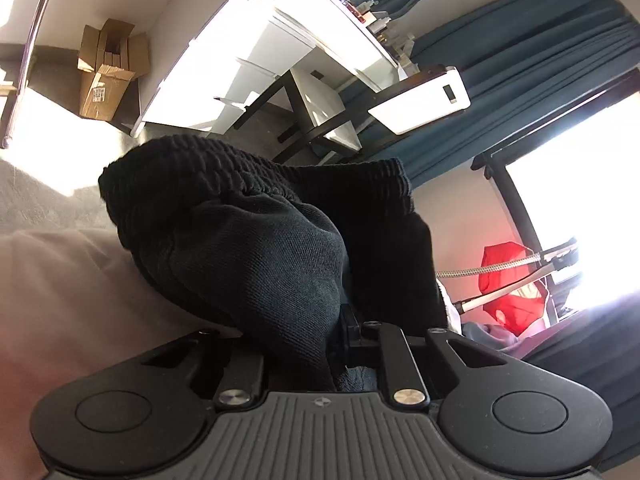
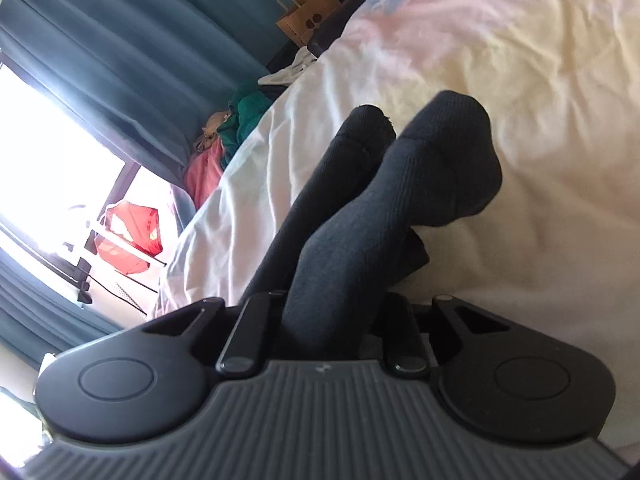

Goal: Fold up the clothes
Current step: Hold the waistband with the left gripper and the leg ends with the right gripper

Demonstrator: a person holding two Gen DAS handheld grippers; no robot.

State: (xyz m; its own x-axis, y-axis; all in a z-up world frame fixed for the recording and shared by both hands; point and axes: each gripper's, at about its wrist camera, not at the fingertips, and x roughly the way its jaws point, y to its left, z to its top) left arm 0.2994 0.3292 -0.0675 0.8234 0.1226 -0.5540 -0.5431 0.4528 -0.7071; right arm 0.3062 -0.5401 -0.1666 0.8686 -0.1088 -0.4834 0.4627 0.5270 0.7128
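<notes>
We judge the fold barely begun: our left claw [image 1: 352, 328] pinches the cuff end of the dark ribbed knit socks [image 1: 248, 240], our right claw [image 2: 332, 312] pinches the toes (both lifted over the pale rumpled bed [image 2: 520, 80]), nothing laid flat yet.

Left hand-held gripper [image 1: 352, 320] and right hand-held gripper [image 2: 328, 300] both clamped tight.
</notes>
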